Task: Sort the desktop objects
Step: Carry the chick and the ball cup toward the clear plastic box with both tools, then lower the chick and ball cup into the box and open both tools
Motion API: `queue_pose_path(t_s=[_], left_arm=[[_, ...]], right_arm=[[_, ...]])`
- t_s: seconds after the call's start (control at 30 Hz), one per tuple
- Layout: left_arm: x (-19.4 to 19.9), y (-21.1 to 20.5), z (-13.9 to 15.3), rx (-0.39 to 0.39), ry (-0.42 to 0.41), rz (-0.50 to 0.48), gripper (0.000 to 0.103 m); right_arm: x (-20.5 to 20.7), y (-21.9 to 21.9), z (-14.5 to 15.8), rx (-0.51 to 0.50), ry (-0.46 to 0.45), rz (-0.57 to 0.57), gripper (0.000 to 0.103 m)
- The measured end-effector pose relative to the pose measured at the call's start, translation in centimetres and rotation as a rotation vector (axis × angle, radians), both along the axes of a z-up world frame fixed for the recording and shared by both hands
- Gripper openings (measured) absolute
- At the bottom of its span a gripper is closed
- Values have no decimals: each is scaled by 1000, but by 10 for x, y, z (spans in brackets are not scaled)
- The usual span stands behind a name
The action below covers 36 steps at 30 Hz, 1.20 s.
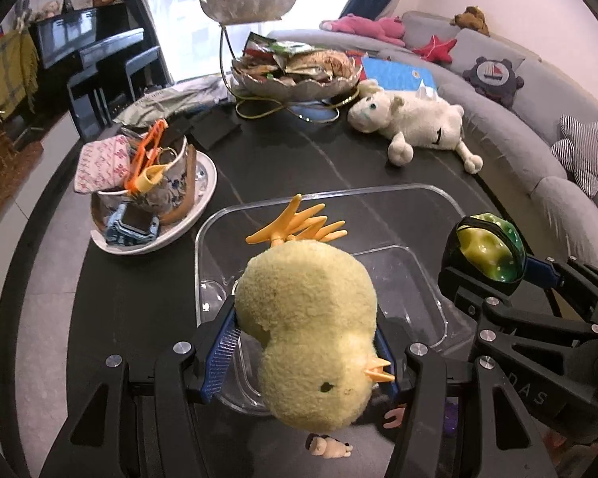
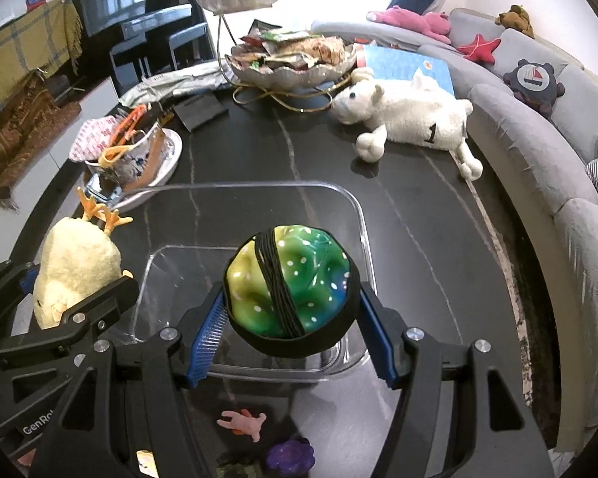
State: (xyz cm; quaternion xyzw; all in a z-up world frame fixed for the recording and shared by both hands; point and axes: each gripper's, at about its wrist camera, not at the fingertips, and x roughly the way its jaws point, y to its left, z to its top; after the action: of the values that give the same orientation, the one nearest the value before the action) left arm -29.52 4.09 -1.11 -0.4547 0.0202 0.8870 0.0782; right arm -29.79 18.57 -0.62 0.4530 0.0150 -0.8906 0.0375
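Dark and wide, the table (image 2: 259, 151) is shared by a white plush sheep (image 2: 410, 115) and a clear plastic bin (image 2: 355, 215), and the bin looks empty. A yellow plush chick (image 1: 311, 326) is pinched by the left gripper (image 1: 307, 354) above the bin. A green-and-yellow squishy ball (image 2: 291, 283) is pinched by the right gripper (image 2: 291, 318) over it too. Both toys seem ready to be dropped in, so each must be lowered and let go. A small pink toy (image 2: 245, 422) is left near the bin.
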Motion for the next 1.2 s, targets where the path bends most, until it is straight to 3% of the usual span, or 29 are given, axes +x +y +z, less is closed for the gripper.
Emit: queue_pose_path(t_s=[0.3,0.57,0.77,0.93,1.2], left_arm=[[-17,3,-22,-33,-57,-5,56],[-20,0,-26,-28,-104,6,57],[-14,2,-17,-68,-72,-19,64],[-7,-2,-7,-69,-55,-14,65],[17,-14,11,-13,-24,21,67]], right_arm=[[-16,-1,-22,23,-50,9,61],[-18,-3,-24,30,-49,10,62],[-14,-2,-21,21,-47,17,62],[-7,0,-6,19,9,14,66],[18,2,8,-27,20,20,67]])
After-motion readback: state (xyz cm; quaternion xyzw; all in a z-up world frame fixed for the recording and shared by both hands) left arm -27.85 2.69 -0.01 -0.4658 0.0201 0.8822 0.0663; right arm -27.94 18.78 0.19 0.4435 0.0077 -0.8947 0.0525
